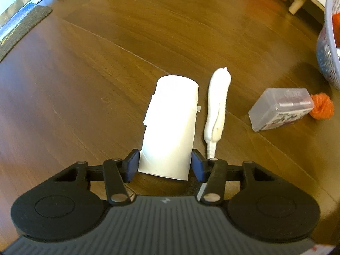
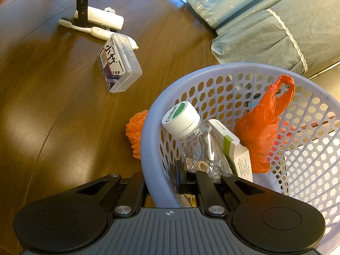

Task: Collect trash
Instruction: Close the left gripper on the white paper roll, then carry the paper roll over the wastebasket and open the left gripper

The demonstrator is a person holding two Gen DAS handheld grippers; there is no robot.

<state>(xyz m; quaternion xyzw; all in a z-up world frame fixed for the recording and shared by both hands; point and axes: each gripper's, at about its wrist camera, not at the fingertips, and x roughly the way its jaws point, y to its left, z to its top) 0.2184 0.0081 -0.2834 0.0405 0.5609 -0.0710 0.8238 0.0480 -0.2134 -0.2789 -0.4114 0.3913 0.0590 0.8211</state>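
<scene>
On the floor — one white paper roll between left claw pads, apparently pinched; one toothbrush, one floss box. Right claw pressed together on one basket rim.

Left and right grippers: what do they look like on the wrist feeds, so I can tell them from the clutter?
Both match: a grey ribbed body, two round black lobes, black linkage arms with silver pivot pins. The left gripper has blue pads; the right gripper has black fingers. No sleeves, hands or cables show.
</scene>
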